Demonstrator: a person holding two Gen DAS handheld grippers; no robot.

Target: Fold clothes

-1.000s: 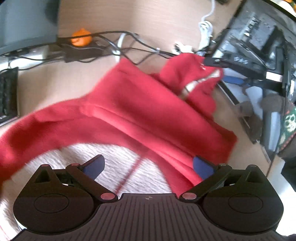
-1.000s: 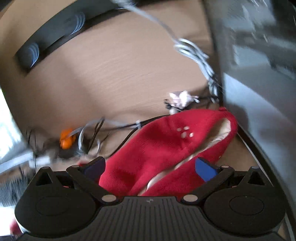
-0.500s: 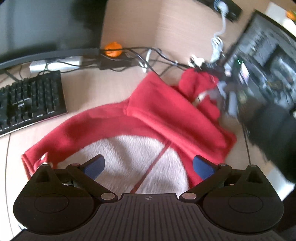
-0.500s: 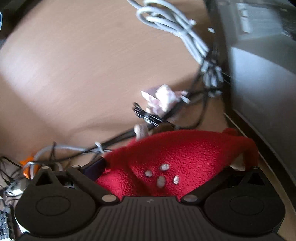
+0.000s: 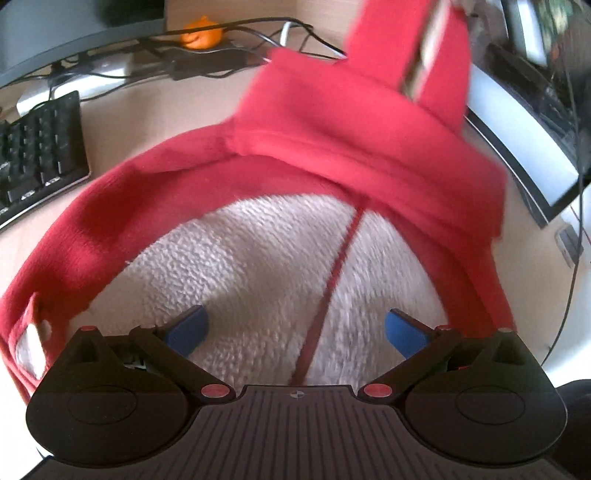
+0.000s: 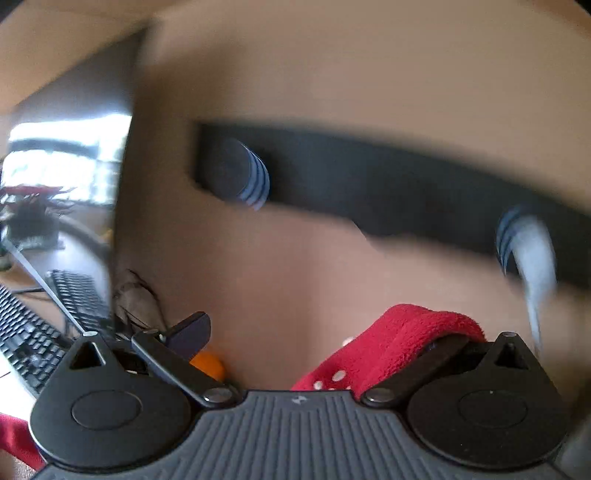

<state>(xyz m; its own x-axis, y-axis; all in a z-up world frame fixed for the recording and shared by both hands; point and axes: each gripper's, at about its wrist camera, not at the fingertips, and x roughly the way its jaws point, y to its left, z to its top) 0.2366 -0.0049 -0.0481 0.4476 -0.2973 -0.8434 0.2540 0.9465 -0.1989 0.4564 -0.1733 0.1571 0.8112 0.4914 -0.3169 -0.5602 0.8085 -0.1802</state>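
A red hooded fleece garment lies spread on the wooden desk, its white fuzzy lining turned up toward me. My left gripper hovers open just over that lining, nothing between its blue-padded fingers. The hood is raised off the desk at the top of the left wrist view. In the right wrist view the red hood is draped over the right finger of my right gripper. That finger's tip is hidden by cloth, and the jaws stand wide apart.
A black keyboard sits at the left, and cables and an orange object lie along the back. A dark computer case stands at the right. The right wrist view faces a black bar on the wooden wall.
The right gripper has swung upward with the hood hooked on its finger, lifting the hood off the desk. The left gripper has come down closer to the white lining.
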